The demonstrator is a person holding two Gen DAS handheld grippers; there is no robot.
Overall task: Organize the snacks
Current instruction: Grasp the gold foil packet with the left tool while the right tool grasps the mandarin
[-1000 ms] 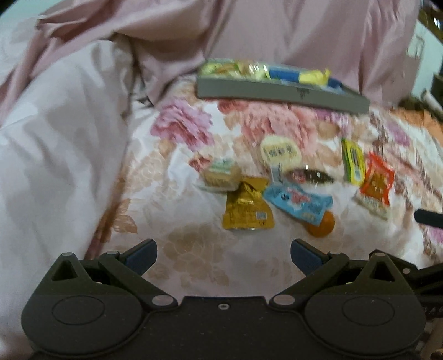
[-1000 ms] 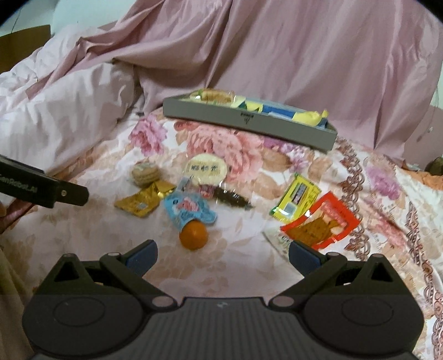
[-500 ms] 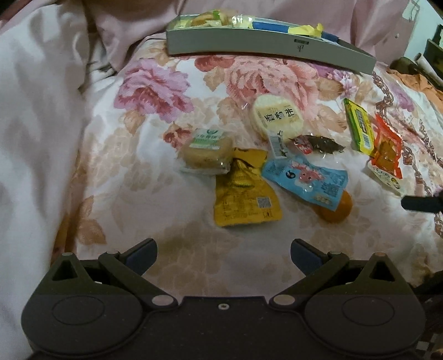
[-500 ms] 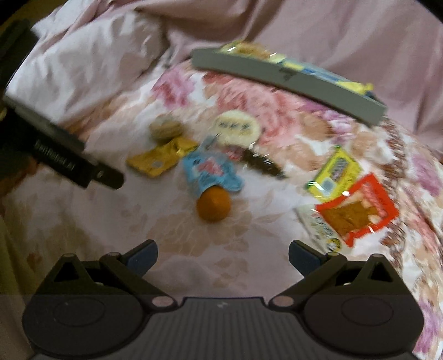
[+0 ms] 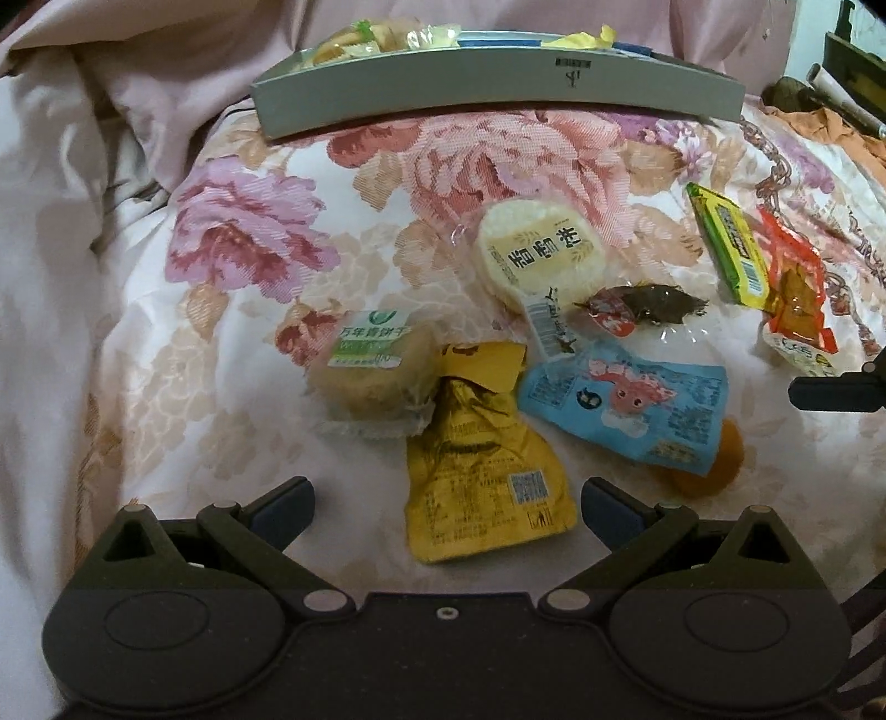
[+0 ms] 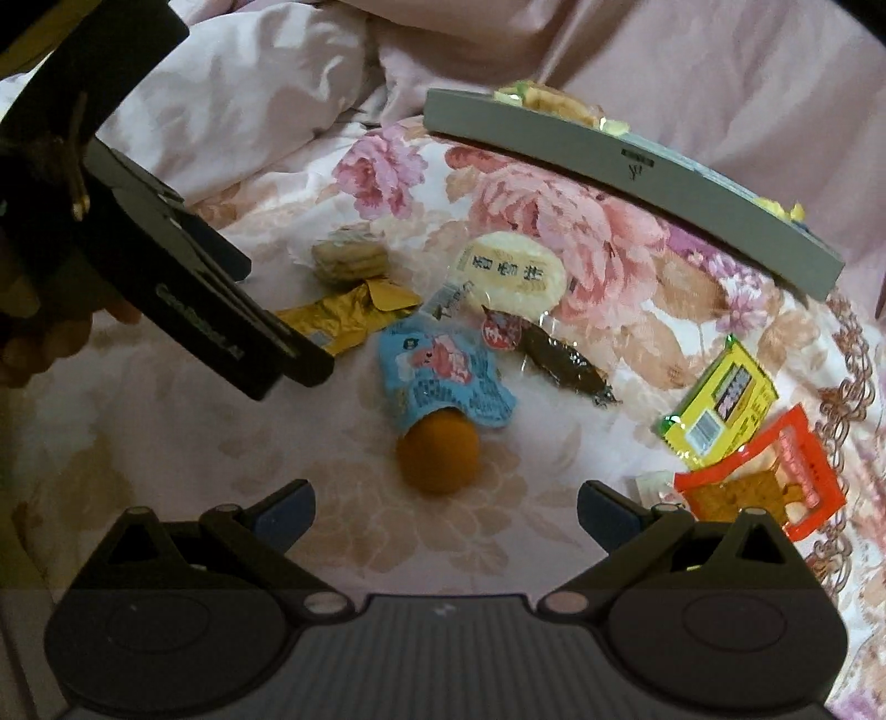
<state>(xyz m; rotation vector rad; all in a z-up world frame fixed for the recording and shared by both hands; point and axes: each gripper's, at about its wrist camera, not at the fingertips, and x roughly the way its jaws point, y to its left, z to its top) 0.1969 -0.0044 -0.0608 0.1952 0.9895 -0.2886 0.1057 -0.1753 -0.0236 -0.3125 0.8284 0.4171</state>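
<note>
- Left tongs [image 5: 446, 498] spread wide apart, empty, hovering low over the flowered bedspread [image 5: 249, 260], with the gold foil pouch [image 5: 482, 459] lying flat between the two blue-tipped fingers.
- Right tongs [image 6: 446, 504] likewise parted and empty, aimed at the orange round snack [image 6: 438, 454], which sits just ahead of the gap.
- Blue cartoon packet [image 5: 626, 407] just right of the gold pouch, its lower edge draped over the orange snack [image 5: 714, 465].
- Wrapped round biscuit with a green label [image 5: 371, 371] touching the gold pouch's upper left corner.
- Pale round rice cake in clear wrap [image 5: 540, 255] farther back, near the middle of the bed.
- Dark brown wrapped piece with a red tab [image 5: 648, 307] just right of the rice cake's lower end.
- Yellow-green packet [image 5: 728, 249] and red-orange packet [image 5: 794, 288] side by side, off to the right, touching or overlapping slightly.
- Grey tray [image 5: 498, 97] at the far edge of the bedspread, against the pink sheet [image 5: 166, 50], already filled with several wrapped snacks in yellow and blue.
- From the right wrist view, left tongs [image 6: 288, 354] reaching in from the left, just above the gold pouch [image 6: 343, 315].
</note>
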